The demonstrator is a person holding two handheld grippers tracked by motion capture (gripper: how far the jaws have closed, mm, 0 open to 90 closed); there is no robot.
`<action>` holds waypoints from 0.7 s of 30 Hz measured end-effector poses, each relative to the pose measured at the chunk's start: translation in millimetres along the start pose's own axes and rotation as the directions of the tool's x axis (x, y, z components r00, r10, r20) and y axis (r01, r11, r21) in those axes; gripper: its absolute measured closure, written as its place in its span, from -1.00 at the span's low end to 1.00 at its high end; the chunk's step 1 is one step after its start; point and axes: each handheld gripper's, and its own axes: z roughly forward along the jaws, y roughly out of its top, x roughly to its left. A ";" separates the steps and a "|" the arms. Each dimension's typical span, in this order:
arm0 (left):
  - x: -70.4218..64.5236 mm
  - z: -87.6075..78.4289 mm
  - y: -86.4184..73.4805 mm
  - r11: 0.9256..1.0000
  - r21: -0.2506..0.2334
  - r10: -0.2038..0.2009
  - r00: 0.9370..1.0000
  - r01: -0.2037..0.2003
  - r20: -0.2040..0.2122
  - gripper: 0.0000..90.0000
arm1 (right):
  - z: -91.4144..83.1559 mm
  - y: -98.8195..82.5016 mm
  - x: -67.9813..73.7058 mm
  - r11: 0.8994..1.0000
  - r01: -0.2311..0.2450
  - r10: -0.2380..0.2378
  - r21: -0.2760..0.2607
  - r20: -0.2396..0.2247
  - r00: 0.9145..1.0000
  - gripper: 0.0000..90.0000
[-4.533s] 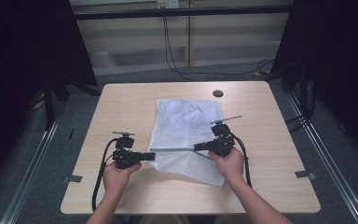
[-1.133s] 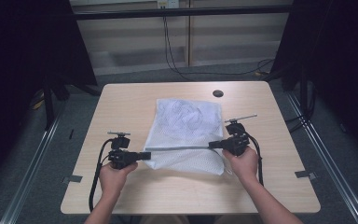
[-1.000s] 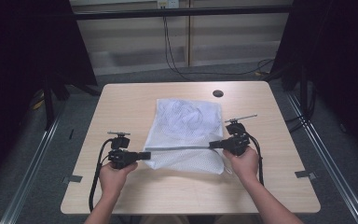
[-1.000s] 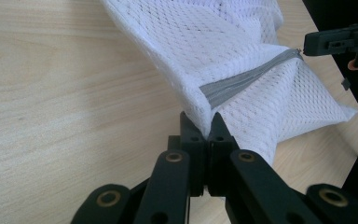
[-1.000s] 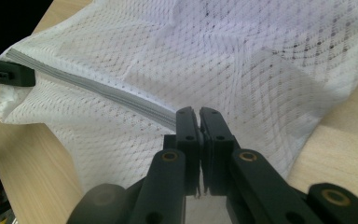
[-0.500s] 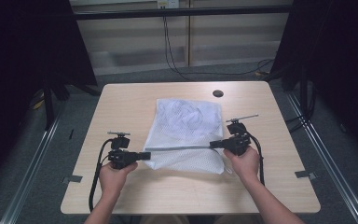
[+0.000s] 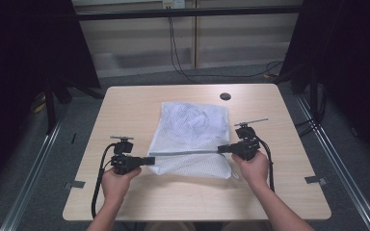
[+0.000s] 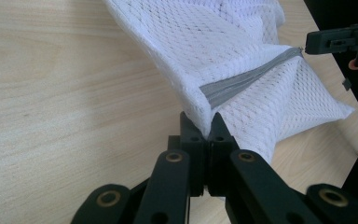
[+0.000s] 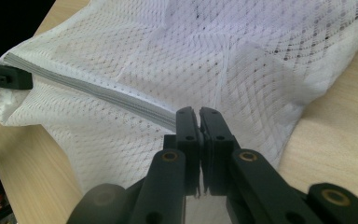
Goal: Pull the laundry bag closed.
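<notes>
White mesh bag (image 7: 192,137) lies mid-surface (image 7: 125,106), its grey zipper (image 7: 185,152) now stretched wider than seconds earlier. Left gripper (image 7: 150,160) and right gripper (image 7: 220,149) each clench a zipper end. Bare wood surrounds the bag on all sides.

Light wooden rectangular table (image 7: 139,103) with a small round dark hole (image 7: 225,96) near its far edge, standing on grey floor (image 7: 139,78) between metal floor rails (image 7: 29,175), black curtains (image 7: 24,43) at both sides, black cables (image 7: 176,45) hanging behind.
</notes>
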 end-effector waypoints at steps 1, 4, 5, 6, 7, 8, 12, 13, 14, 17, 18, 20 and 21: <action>0.0 -0.1 -0.1 1.000 0.000 0.000 1.000 0.000 0.001 0.98 | 0.0 -0.1 0.2 1.000 -0.003 0.003 0.001 0.001 1.000 0.94; 0.4 -0.6 -0.2 1.000 0.001 0.007 1.000 -0.007 -0.010 0.98 | -0.4 -0.2 0.1 1.000 0.000 0.000 0.001 0.005 1.000 0.94; 0.7 -1.3 -0.3 1.000 0.000 -0.005 1.000 0.005 -0.007 0.98 | -0.8 -0.3 -0.3 1.000 0.004 -0.004 0.002 0.014 1.000 0.94; 1.6 -1.9 -0.4 1.000 -0.006 -0.006 1.000 0.006 -0.006 0.98 | -1.5 -0.7 -1.8 1.000 0.000 0.000 0.002 0.011 1.000 0.94; 2.3 -2.4 -0.5 1.000 -0.008 -0.003 1.000 0.003 -0.006 0.98 | -2.3 -1.3 -3.4 1.000 -0.007 0.007 -0.001 0.009 1.000 0.94; 2.2 -2.7 -0.7 1.000 -0.006 -0.003 1.000 0.003 -0.010 0.98 | -3.0 -1.9 -4.5 1.000 -0.011 0.011 -0.003 0.010 1.000 0.94; 2.0 -3.0 -0.8 1.000 -0.006 -0.004 1.000 0.004 -0.009 0.98 | -5.3 -3.1 -5.6 1.000 -0.010 0.010 -0.002 0.014 1.000 0.94; 1.7 -3.0 -1.0 1.000 -0.007 -0.005 1.000 0.005 -0.011 0.98 | -5.5 -3.2 -6.1 1.000 -0.010 0.010 -0.004 0.012 1.000 0.94; 1.5 -3.2 -1.0 1.000 -0.005 -0.004 1.000 0.004 -0.011 0.98 | -5.7 -3.3 -6.1 1.000 -0.011 0.011 -0.004 0.011 1.000 0.94; 1.3 -3.1 -1.3 1.000 -0.006 -0.006 1.000 0.006 -0.013 0.98 | -5.9 -3.4 -6.2 1.000 -0.009 0.009 -0.003 0.009 1.000 0.94; 0.9 -2.7 -1.4 1.000 -0.010 -0.012 1.000 0.012 -0.012 0.98 | -6.1 -3.4 -6.1 1.000 -0.008 0.008 -0.003 0.008 1.000 0.94; 0.5 -2.6 -1.5 1.000 -0.010 -0.015 1.000 0.015 -0.012 0.98 | -6.3 -3.5 -6.3 1.000 -0.009 0.009 -0.004 0.007 1.000 0.94; 0.4 -2.6 -1.6 1.000 -0.009 -0.014 1.000 0.014 -0.012 0.98 | -6.5 -3.6 -6.1 1.000 -0.010 0.010 -0.003 0.008 1.000 0.94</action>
